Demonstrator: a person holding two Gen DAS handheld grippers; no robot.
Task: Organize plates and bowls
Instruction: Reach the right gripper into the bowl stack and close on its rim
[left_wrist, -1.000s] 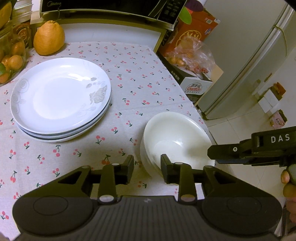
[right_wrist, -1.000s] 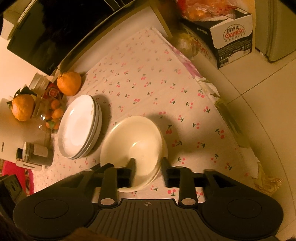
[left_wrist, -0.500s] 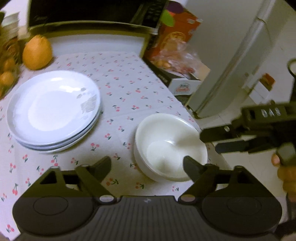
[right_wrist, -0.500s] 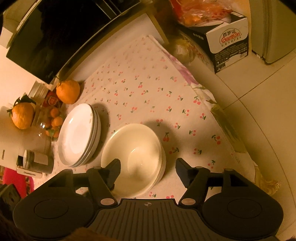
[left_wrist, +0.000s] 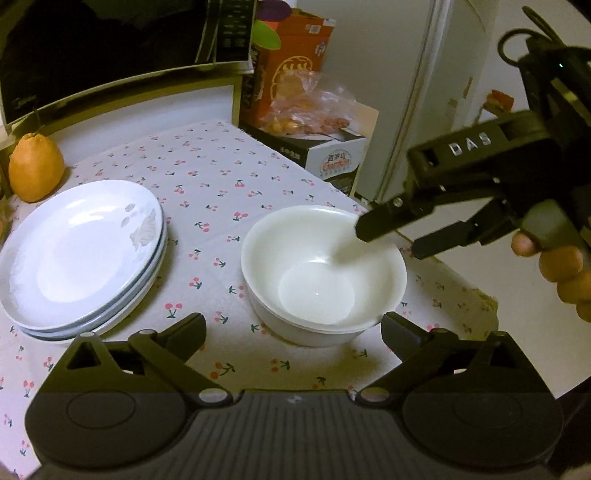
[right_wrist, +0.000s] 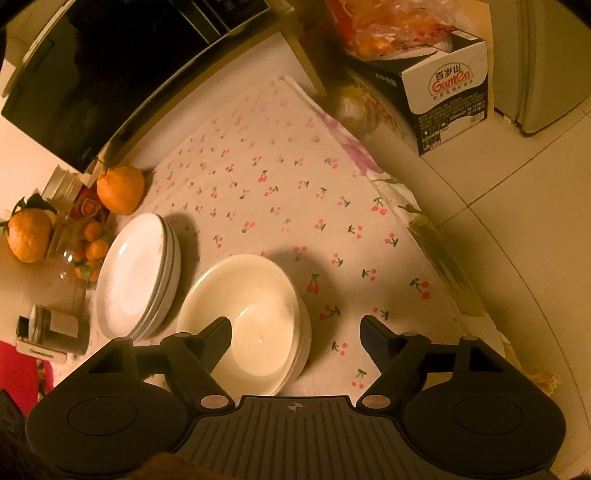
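Both grippers have just been opening and have let go of the stacked bowls (left_wrist: 323, 275), which sit near the table's right edge beside the stack of plates (left_wrist: 79, 254). Left gripper (left_wrist: 293, 334) gapes wide; right gripper (right_wrist: 295, 332) spreads above them, holding nothing.

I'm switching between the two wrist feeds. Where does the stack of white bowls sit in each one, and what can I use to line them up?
Left wrist view: the stack of white bowls sits right of centre, just beyond the open left gripper.
Right wrist view: the stack sits lower centre-left, behind the right gripper's left finger.
Shared landmark: the stack of plates lies immediately left of the bowls in both views.
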